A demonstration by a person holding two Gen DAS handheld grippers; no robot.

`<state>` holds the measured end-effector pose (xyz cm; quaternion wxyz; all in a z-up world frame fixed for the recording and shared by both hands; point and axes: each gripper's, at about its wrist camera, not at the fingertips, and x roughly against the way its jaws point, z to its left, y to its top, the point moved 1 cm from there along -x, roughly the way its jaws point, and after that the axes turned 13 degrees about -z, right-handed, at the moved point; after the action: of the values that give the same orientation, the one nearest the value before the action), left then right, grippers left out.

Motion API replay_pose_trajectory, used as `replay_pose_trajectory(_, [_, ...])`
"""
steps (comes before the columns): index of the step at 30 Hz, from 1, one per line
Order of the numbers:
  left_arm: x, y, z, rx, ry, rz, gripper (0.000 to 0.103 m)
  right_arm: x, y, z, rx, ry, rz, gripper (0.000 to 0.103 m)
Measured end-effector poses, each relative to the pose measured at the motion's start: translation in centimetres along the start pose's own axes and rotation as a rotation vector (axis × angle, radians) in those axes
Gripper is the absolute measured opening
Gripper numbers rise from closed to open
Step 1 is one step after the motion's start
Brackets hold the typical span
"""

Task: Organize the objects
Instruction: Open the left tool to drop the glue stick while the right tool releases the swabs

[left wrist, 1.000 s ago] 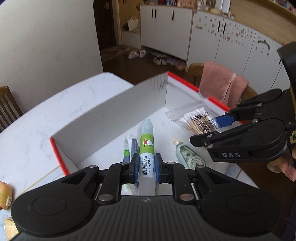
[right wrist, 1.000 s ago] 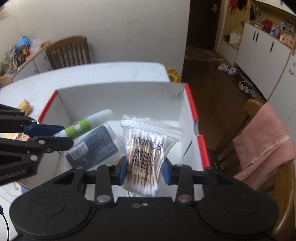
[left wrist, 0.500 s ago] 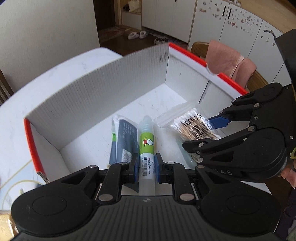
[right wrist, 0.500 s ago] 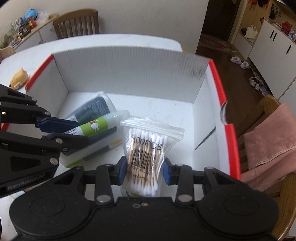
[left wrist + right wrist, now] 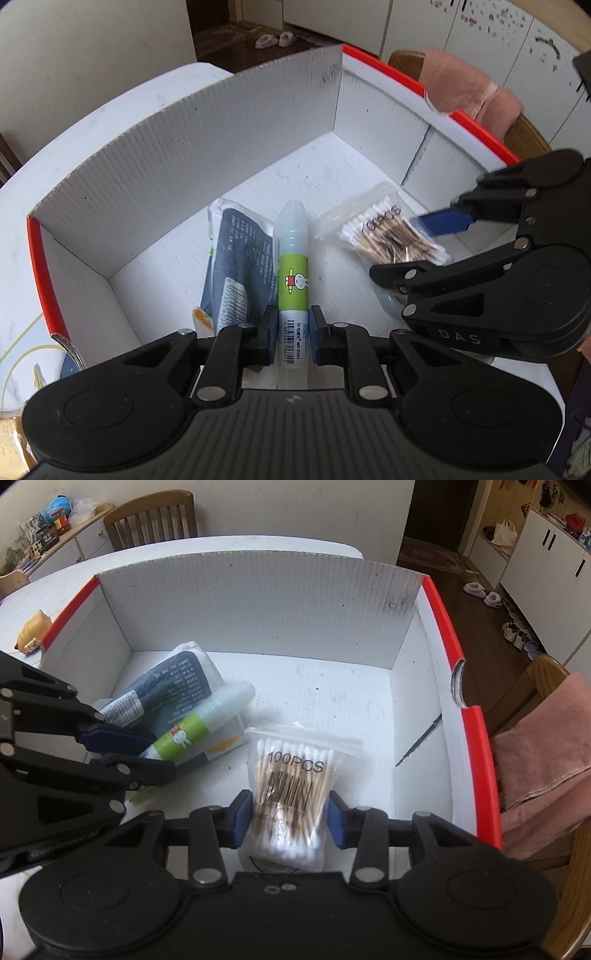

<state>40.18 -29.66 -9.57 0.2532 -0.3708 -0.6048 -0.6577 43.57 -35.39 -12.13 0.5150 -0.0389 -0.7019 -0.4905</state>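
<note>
A white cardboard box with a red rim (image 5: 184,155) (image 5: 258,602) stands on the white table. My left gripper (image 5: 292,338) is shut on a glue stick (image 5: 293,266) with a green label, held low inside the box; it also shows in the right wrist view (image 5: 199,723). My right gripper (image 5: 290,818) is shut on a clear bag of cotton swabs (image 5: 293,790), also inside the box, right of the glue stick (image 5: 388,236). A dark blue and white packet (image 5: 240,269) (image 5: 173,686) lies on the box floor under the glue stick.
A thin dark stick (image 5: 419,746) lies by the box's right wall. A small yellow toy (image 5: 31,633) sits on the table left of the box. A chair with a pink towel (image 5: 543,738) stands to the right. A round lid-like object is under the swab bag (image 5: 266,862).
Both grippers have moved forward and down into the box, carrying the glue stick and the swab bag. The box floor and the packet now show fully.
</note>
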Motion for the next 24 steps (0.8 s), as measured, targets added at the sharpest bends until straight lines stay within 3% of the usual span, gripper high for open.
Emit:
replay_pose_trajectory(5, [-0.3, 0.2, 0.1, -0.003, -0.001, 0.031, 0.016, 0.7, 0.0, 0.0, 0.017, 0.007, -0.026, 0.058])
replay_pose_trajectory(10, [0.2, 0.3, 0.4, 0.026, -0.007, 0.01, 0.016, 1.5, 0.1, -0.1, 0.01, 0.013, -0.046, 0.059])
replay_pose_trajectory(24, [6.2, 0.8, 0.7, 0.102, -0.029, -0.182, 0.016, 6.7, 0.8, 0.1, -0.01, 0.064, -0.15, 0.06])
